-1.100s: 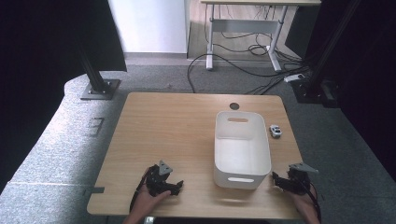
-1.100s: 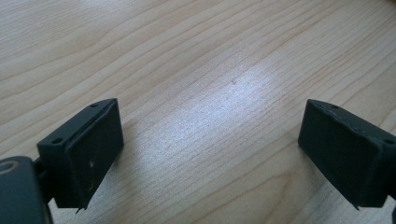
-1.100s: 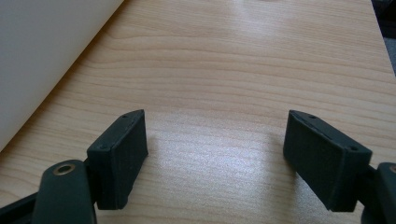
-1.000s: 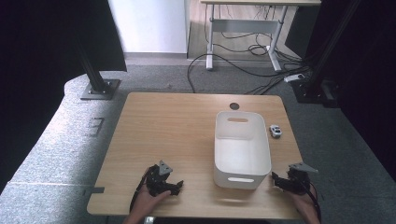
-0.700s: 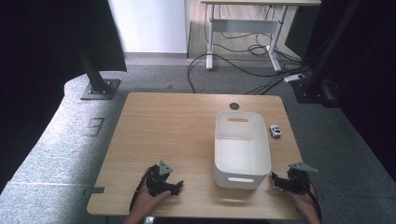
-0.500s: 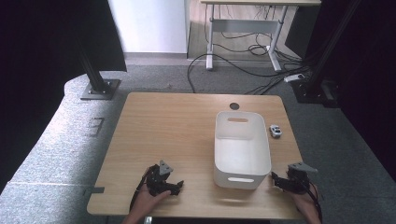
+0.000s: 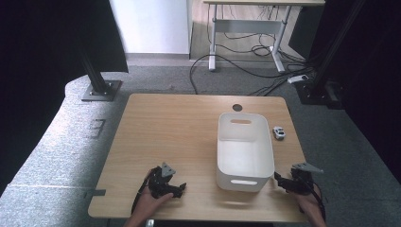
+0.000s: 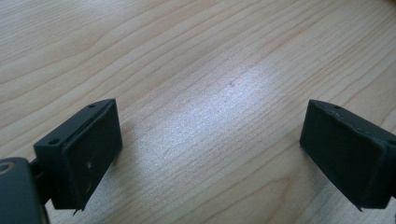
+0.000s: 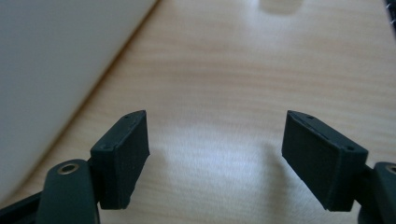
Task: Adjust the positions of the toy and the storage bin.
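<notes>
Both hands rest low at the near edge of the desk [image 7: 179,127], the left gripper [image 7: 176,188] left of the white bin [image 7: 243,163] and the right gripper [image 7: 283,181] just beside the bin's near right corner, each with its jaws spread wide over bare wood and holding nothing. The bin is a smooth, rounded plastic tub with slot handles, and a small white toy car [image 7: 279,133] sits near its far right side. The desk is pale grained wood, standing on grey carpet with cables [image 7: 236,71] trailing behind.
</notes>
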### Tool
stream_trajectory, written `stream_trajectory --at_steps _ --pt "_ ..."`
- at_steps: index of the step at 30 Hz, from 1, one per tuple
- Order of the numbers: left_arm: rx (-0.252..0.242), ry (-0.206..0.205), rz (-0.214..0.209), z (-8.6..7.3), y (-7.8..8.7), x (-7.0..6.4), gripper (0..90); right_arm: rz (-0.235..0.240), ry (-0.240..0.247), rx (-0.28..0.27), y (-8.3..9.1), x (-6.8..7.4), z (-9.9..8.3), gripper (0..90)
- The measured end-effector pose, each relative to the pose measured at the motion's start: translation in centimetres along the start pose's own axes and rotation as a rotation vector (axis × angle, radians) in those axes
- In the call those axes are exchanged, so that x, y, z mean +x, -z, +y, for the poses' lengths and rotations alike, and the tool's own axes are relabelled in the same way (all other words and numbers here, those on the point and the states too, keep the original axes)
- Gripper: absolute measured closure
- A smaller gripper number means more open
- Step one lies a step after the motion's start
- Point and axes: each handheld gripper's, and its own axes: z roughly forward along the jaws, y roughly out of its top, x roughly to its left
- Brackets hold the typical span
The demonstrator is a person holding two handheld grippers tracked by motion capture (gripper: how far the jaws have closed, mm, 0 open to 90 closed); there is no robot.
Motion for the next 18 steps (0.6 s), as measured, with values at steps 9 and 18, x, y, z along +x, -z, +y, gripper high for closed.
stream_trajectory --at_steps 9,18 --pt "0.000 0.000 0.001 0.0 0.0 0.0 5.7 0.022 0.001 -0.060 1.3 0.3 0.9 19.3" --pt "0.000 0.000 0.001 0.0 0.0 0.0 5.7 0.020 -0.017 -0.095 3.0 0.8 2.4 18.2"
